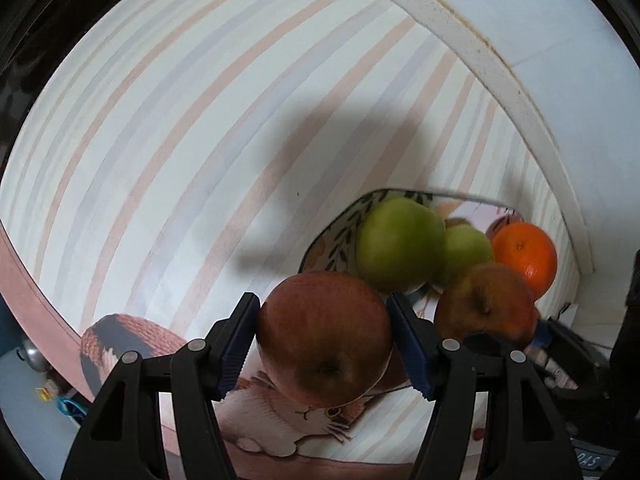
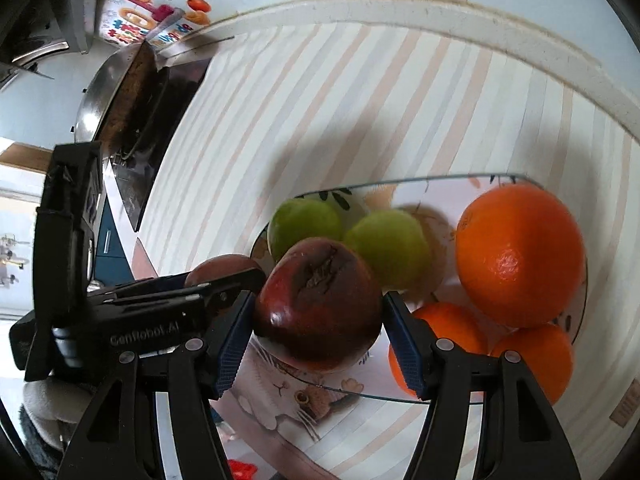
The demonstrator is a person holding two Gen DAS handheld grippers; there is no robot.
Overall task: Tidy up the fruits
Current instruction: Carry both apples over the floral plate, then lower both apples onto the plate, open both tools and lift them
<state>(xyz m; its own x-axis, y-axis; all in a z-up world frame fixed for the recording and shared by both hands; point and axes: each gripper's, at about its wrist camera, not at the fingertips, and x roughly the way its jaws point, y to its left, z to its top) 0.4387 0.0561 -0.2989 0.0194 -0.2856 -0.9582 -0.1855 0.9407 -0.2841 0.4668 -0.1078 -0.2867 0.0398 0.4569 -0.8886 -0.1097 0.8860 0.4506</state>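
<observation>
My left gripper [image 1: 324,340] is shut on a red apple [image 1: 324,336], held just left of the patterned plate [image 1: 332,236]. My right gripper [image 2: 318,316] is shut on a dark red apple [image 2: 316,304] over the near left part of the plate [image 2: 340,392]. The plate holds two green apples [image 2: 306,220] [image 2: 388,244] and three oranges [image 2: 520,252] [image 2: 452,328] [image 2: 536,356]. In the left wrist view I see the green apples [image 1: 396,240] [image 1: 466,248], an orange [image 1: 526,258] and the right gripper's apple [image 1: 486,304]. The left gripper body [image 2: 132,312] shows in the right wrist view.
The striped tablecloth [image 1: 200,120] has a cat picture [image 1: 288,416] near its front edge. A white raised rim [image 2: 400,8] borders the table at the back. A metal wok [image 2: 104,92] and a dark stove top [image 2: 160,92] stand to the far left.
</observation>
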